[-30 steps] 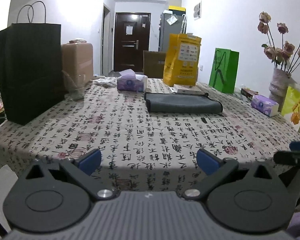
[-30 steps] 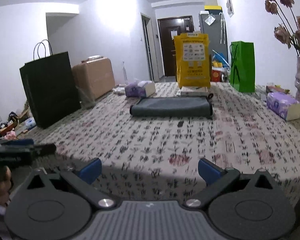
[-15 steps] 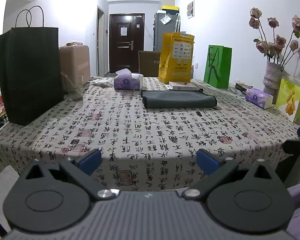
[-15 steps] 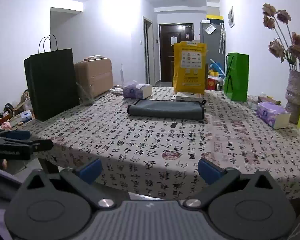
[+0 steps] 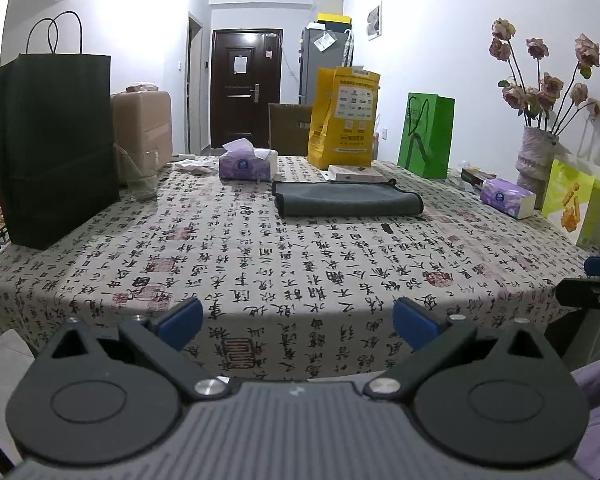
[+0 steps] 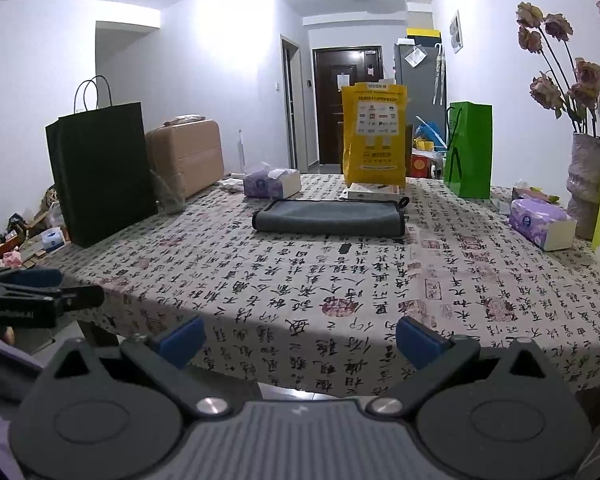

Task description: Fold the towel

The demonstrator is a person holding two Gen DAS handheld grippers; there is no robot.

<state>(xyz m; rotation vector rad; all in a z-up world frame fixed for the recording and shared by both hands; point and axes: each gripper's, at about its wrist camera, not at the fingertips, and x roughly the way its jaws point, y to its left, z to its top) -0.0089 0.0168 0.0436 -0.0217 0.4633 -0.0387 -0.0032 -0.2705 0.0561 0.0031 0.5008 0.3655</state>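
A dark grey towel (image 5: pixel 346 203) lies folded into a long flat strip on the far half of the table; it also shows in the right wrist view (image 6: pixel 329 221). My left gripper (image 5: pixel 298 322) is open and empty, held off the table's near edge, far from the towel. My right gripper (image 6: pixel 300 340) is open and empty, also back past the near edge. The right gripper's tip shows at the right of the left wrist view (image 5: pixel 588 288). The left gripper's tip shows at the left of the right wrist view (image 6: pixel 40 296).
The table (image 5: pixel 260 264) has a calligraphy-print cloth. On it stand a black paper bag (image 5: pixel 52 140), a brown case (image 5: pixel 142 132), a tissue box (image 5: pixel 246 164), a yellow bag (image 5: pixel 344 120), a green bag (image 5: pixel 424 136), a second tissue box (image 5: pixel 508 198) and a vase of flowers (image 5: pixel 536 160).
Both grippers have pulled back and lifted slightly from the table; the towel looks smaller and farther. Both stay open and the towel has not moved.
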